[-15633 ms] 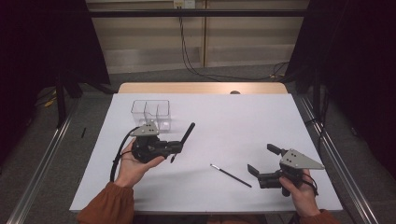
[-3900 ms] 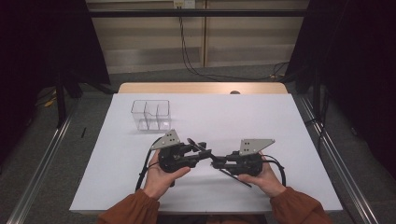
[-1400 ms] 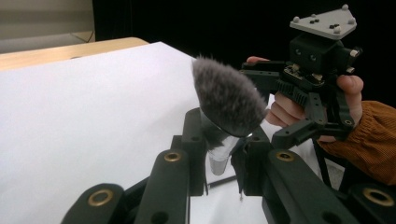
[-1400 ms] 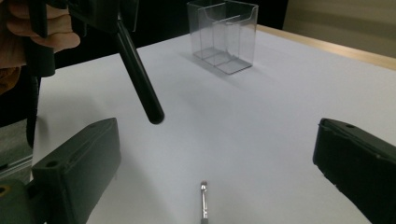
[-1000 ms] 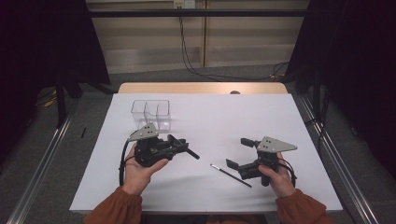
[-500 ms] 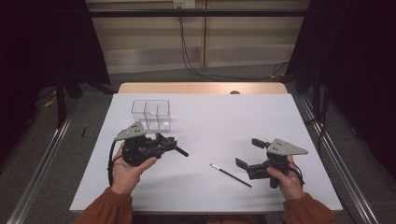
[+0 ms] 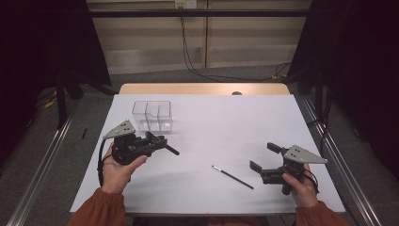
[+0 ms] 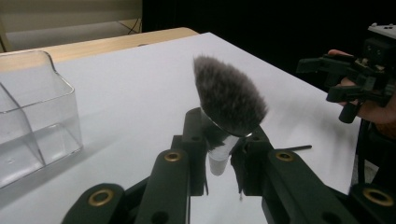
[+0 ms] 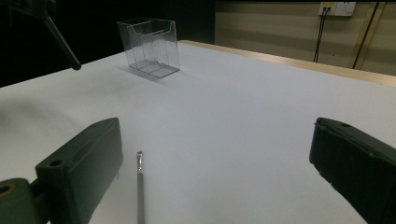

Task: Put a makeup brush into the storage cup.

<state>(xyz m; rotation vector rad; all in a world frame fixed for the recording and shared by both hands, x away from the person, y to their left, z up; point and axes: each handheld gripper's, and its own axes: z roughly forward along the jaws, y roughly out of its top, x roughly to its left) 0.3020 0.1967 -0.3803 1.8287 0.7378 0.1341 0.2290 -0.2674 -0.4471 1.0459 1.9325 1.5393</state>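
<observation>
Two brushes: one (image 8: 227,103) gripped, one (image 7: 232,176) lying; one clear organizer (image 7: 152,115).

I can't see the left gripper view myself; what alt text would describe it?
A fluffy grey makeup brush stands clamped by its silver ferrule between the left gripper's two black jaws, bristles up, above a white table. A clear plastic organizer stands at the left, and the right gripper, in a hand, hangs at the far right, with a thin dark brush lying on the table below it.
</observation>
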